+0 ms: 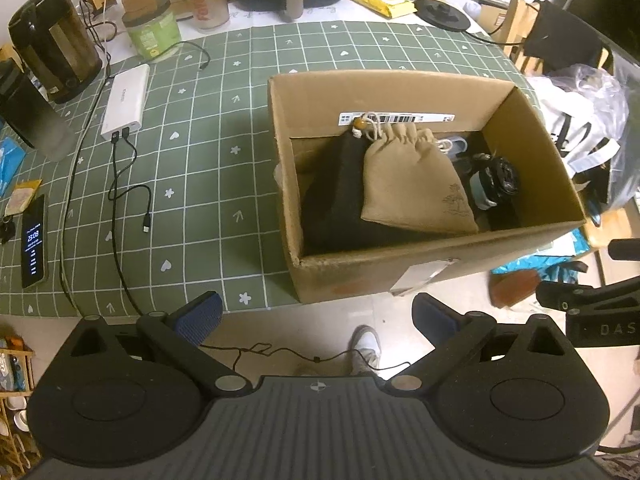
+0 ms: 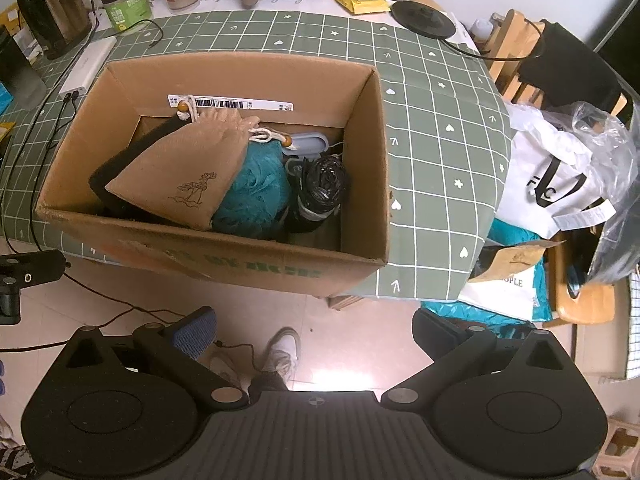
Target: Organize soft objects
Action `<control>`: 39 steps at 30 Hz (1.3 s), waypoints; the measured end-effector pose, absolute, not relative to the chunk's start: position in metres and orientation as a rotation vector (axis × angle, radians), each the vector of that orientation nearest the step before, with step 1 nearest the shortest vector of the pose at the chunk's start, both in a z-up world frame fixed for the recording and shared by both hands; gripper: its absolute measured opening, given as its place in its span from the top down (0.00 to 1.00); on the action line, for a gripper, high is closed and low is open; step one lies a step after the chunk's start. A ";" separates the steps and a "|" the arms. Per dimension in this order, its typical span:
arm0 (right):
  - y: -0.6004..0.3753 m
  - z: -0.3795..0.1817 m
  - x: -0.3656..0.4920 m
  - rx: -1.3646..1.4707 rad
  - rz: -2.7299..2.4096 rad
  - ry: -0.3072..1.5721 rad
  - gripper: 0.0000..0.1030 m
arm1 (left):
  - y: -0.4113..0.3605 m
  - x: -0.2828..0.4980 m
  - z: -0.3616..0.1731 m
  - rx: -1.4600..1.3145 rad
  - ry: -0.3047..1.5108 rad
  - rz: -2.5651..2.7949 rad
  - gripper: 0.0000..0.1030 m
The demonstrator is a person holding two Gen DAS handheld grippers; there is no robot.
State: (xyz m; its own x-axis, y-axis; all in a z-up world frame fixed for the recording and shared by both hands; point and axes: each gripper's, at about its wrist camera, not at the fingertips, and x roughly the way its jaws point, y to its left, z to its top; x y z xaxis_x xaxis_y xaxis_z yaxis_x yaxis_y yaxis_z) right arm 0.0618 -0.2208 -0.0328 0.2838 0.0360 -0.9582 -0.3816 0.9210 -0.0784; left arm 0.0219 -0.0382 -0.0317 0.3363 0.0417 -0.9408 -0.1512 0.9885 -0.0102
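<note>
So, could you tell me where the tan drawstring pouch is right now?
In both wrist views the tan drawstring pouch lies inside the cardboard box, atop a black item, left of the teal bundle.

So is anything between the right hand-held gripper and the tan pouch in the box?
Only the box's near wall stands between. The right hand-held gripper is open, outside and before it; the tan pouch lies uncovered on top inside.

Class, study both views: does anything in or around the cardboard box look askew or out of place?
The tan drawstring pouch lies tilted, propped on a black bag and teal fluffy item. The cardboard box overhangs the table's near edge.
</note>
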 end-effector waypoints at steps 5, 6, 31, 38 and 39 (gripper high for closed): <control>-0.220 -0.033 0.061 -0.320 0.283 1.256 0.00 | -0.039 0.022 -0.031 -0.107 1.220 0.120 0.00; -0.220 -0.032 0.061 -0.320 0.280 1.255 0.00 | -0.039 0.022 -0.031 -0.109 1.220 0.119 0.00; -0.216 -0.024 0.065 -0.369 0.250 1.219 0.00 | -0.036 0.027 -0.027 -0.131 1.225 0.117 0.00; -0.216 -0.024 0.066 -0.370 0.250 1.222 0.00 | -0.037 0.031 -0.025 -0.126 1.226 0.117 0.00; -0.216 -0.025 0.067 -0.370 0.251 1.223 0.00 | -0.038 0.031 -0.025 -0.123 1.226 0.118 0.00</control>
State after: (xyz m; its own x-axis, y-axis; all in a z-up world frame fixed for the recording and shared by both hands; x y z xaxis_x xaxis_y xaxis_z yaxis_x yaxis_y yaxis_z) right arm 0.0672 -0.2157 -0.0248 0.3251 -0.0105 -0.9456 -0.3819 0.9133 -0.1414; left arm 0.0314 -0.0375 -0.0247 0.3336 0.0239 -0.9424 -0.1563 0.9873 -0.0303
